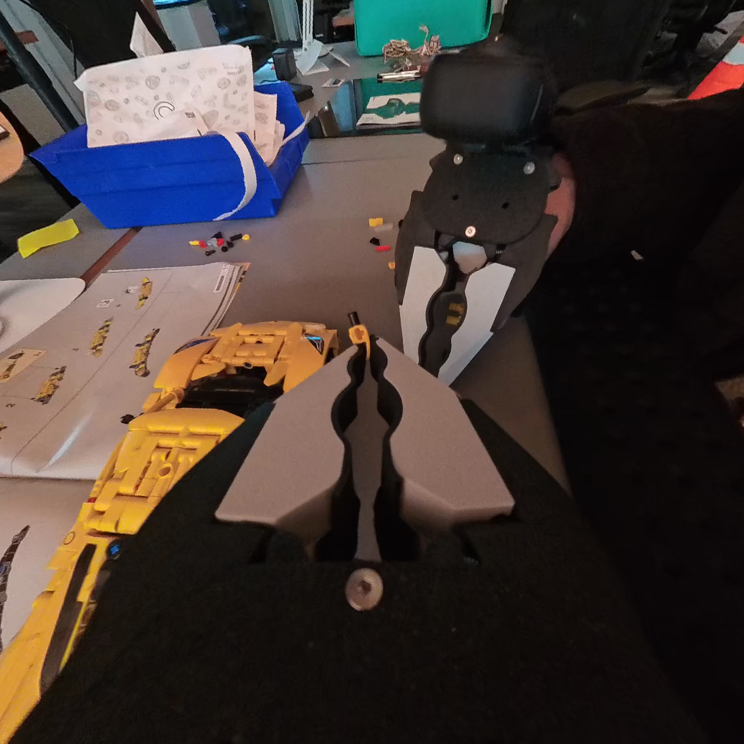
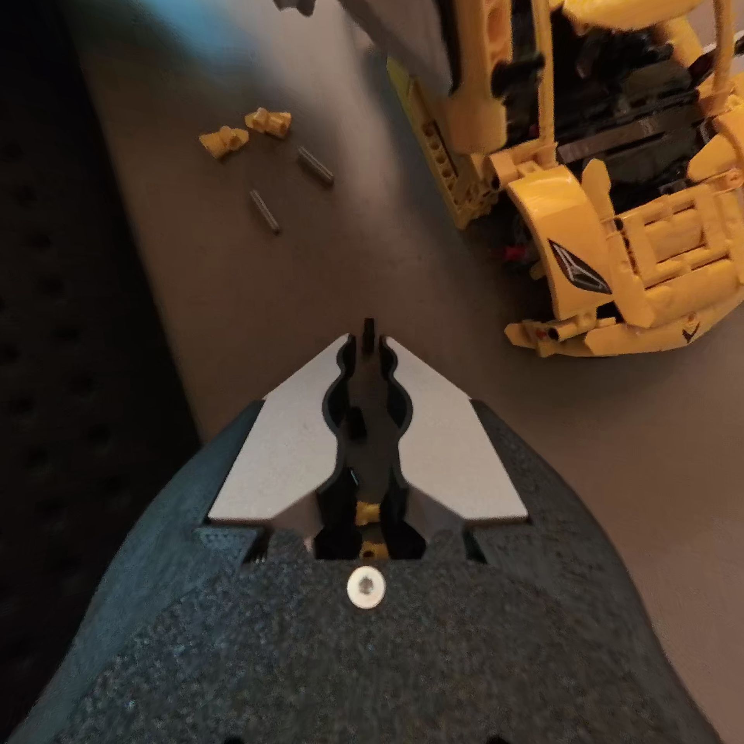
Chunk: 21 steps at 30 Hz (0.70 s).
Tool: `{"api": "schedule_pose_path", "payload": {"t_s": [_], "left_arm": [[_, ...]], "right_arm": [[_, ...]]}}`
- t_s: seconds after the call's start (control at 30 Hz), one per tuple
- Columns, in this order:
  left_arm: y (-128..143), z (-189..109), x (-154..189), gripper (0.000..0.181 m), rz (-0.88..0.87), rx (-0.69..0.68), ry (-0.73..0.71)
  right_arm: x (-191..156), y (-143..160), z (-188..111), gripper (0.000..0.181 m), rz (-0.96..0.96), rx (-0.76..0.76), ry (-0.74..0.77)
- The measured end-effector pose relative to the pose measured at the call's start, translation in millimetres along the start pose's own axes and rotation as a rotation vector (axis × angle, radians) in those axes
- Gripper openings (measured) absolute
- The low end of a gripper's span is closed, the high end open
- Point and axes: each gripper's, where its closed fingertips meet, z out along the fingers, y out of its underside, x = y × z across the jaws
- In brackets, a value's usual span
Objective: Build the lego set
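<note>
The yellow Lego car (image 1: 193, 406) lies on the grey table, left of my left gripper; it also shows in the right wrist view (image 2: 612, 225). My left gripper (image 1: 365, 343) is shut on a small yellow connector (image 1: 358, 335) with a black pin in its top. My right gripper (image 2: 368, 341) is shut on a short black pin (image 2: 368, 328) that sticks out past its tips. The right gripper (image 1: 434, 367) also shows in the left wrist view, pointing down just right of the held connector. Two loose yellow connectors (image 2: 245, 129) and two grey axles (image 2: 314, 165) lie on the table.
The open instruction booklet (image 1: 120, 342) lies left of the car. A blue bin (image 1: 161, 181) with paper bags stands at the back left. Small loose pieces (image 1: 219, 241) are scattered behind the booklet, more (image 1: 380, 233) by the right gripper. The table's dark edge (image 2: 120, 282) runs left. There is about 10 cm between the tips of the two grippers.
</note>
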Motion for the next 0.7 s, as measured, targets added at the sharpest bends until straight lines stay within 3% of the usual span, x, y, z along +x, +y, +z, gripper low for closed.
{"api": "schedule_pose_path", "payload": {"t_s": [0.13,0.33,0.4,0.7], "left_arm": [[3,2,0,0.001,-0.004,-0.021,-0.003],[8,5,-5,0.001,-0.028,-0.042,-0.034],[6,6,-4,0.001,-0.025,-0.029,-0.042],[8,9,-11,0.001,0.017,-0.057,-0.12]], "right_arm": [[2,-2,-1,0.005,-0.015,0.007,0.001],[12,-69,-48,0.004,0.163,0.49,-0.029],[16,-80,-58,0.004,0.219,0.587,-0.027],[18,-80,-41,0.004,0.238,0.539,0.033]]}}
